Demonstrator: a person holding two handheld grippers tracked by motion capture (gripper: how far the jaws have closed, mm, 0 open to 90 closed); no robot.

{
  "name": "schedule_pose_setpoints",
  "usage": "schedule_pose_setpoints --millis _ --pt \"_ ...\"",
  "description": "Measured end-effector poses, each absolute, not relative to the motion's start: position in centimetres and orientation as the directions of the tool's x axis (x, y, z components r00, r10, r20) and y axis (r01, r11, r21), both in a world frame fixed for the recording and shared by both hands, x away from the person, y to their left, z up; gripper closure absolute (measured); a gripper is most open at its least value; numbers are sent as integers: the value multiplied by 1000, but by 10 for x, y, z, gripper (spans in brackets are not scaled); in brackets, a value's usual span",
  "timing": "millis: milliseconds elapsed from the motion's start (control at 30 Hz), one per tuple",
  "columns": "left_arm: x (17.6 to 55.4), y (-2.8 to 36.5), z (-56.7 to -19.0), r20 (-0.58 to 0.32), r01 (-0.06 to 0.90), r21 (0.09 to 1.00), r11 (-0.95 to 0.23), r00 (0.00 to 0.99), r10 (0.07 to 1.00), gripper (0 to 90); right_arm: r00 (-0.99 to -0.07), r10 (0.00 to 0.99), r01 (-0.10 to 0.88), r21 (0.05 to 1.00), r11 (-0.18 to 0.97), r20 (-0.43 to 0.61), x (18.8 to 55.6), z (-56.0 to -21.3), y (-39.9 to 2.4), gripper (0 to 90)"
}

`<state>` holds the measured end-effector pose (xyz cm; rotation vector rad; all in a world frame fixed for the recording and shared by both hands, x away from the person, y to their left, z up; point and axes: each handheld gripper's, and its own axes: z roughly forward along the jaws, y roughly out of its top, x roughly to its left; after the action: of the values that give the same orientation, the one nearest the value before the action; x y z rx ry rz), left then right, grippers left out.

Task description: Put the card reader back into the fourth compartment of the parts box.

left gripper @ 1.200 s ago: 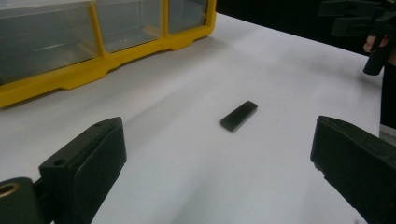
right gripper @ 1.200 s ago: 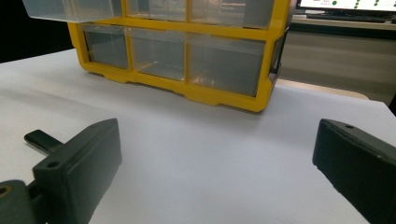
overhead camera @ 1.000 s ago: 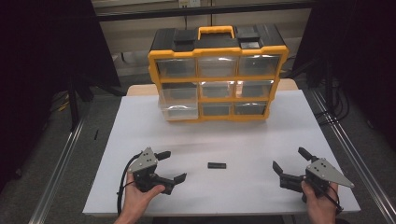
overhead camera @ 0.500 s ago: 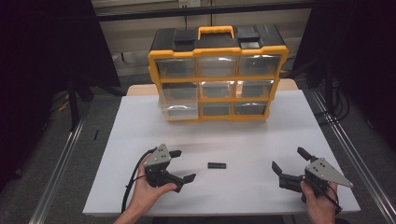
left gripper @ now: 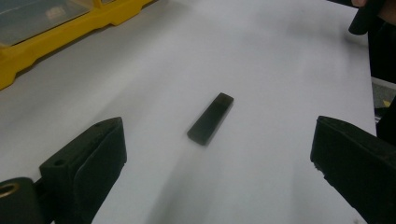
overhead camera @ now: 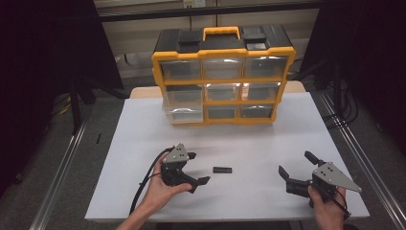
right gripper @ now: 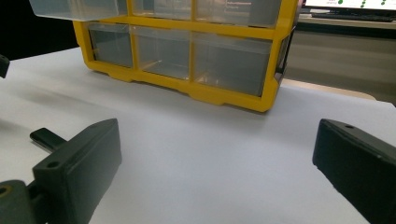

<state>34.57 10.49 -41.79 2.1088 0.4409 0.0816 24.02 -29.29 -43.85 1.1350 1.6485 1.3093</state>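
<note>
A small flat black bar [overhead camera: 222,169] lies on the white table [overhead camera: 239,139] near its front. My left gripper [overhead camera: 197,168] is open just left of the bar, jaws pointing right toward it. Through the left gripper view the bar [left gripper: 210,118] lies between and beyond the two jaws, untouched. My right gripper [overhead camera: 297,165] is open at the front right, empty, facing left and toward the organizer. A yellow and black drawer organizer [overhead camera: 222,76] stands at the back; its lower left clear drawer [overhead camera: 182,114] sticks out. In the right gripper view one end of the bar [right gripper: 46,138] shows behind the left jaw.
The organizer [right gripper: 187,51] has several clear drawers and a yellow carry handle [overhead camera: 220,32]. A black cable [overhead camera: 143,187] trails from the left gripper to the table's front edge. Metal rails run along both sides of the table.
My left gripper has moved right and slightly forward toward the black bar, turning its jaws to face it. The right gripper has stayed put.
</note>
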Motion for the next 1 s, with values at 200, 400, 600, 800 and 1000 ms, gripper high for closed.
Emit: schedule_pose_setpoints --millis 200,400,600,800,1000 --pt "352 92 -422 -125 279 815 -508 941 315 41 -344 939 195 977 91 -19 241 -439 -293 13" --pt "364 79 -423 -113 264 792 -551 950 292 42 -346 938 196 976 91 -18 241 -439 -293 13" --pt "378 68 -425 -94 238 749 -619 962 255 55 -349 937 202 976 85 -10 241 -439 -293 14" --pt "382 53 -424 -72 207 722 -661 971 226 51 -348 938 209 975 81 -3 241 -440 -294 14" --pt "388 41 -422 -71 183 691 -700 980 185 79 -351 936 206 975 82 -5 241 -440 -293 14"
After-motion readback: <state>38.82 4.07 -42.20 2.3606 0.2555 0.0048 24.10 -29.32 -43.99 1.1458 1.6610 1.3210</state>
